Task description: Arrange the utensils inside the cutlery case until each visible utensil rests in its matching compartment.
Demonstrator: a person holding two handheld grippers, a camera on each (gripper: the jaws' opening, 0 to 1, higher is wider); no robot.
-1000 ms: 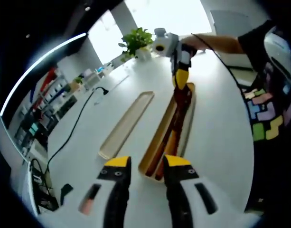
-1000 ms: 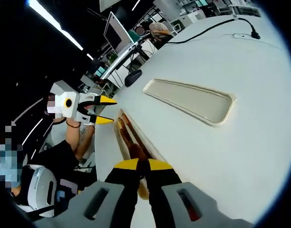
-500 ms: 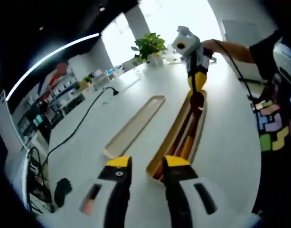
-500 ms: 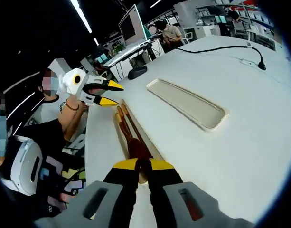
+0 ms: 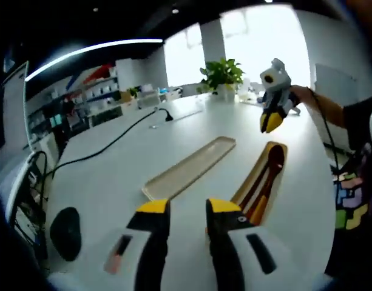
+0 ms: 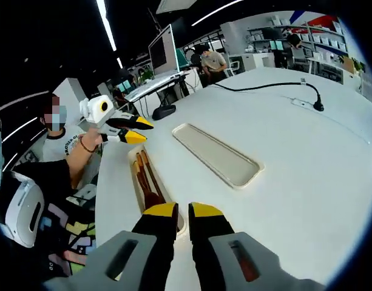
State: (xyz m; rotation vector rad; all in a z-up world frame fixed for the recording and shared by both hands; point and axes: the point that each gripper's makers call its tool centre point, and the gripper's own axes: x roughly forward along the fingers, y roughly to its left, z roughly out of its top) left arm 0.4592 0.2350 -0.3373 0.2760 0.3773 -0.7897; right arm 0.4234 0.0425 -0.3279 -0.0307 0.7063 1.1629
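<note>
Honestly the utensils (image 5: pixel 263 182) are tough to read: from the left gripper view they're just dark reddish-brown handles lying lengthwise in the cutlery case (image 5: pixel 277 150), and I can't tell what's a spoon or a fork, or whether the case has dividers at all. Going left to right in that view, there's a dark computer mouse (image 5: pixel 67 225) by the table (image 5: pixel 101 176) edge, a black cable (image 5: pixel 113 141) running across, then the case's flat lid (image 5: pixel 189 168) lying just beside the case. The left gripper (image 5: pixel 186 210) hovers over the near end, jaws a small gap apart, holding nothing. The right gripper (image 5: pixel 271 121) hangs above the far end of the case; in the right gripper view its own jaws (image 6: pixel 182 211) stand slightly parted and empty, and its yellow tips cover the nearest end of the case (image 6: pixel 132 159). A potted plant (image 5: pixel 223 73) sits at the back.
</note>
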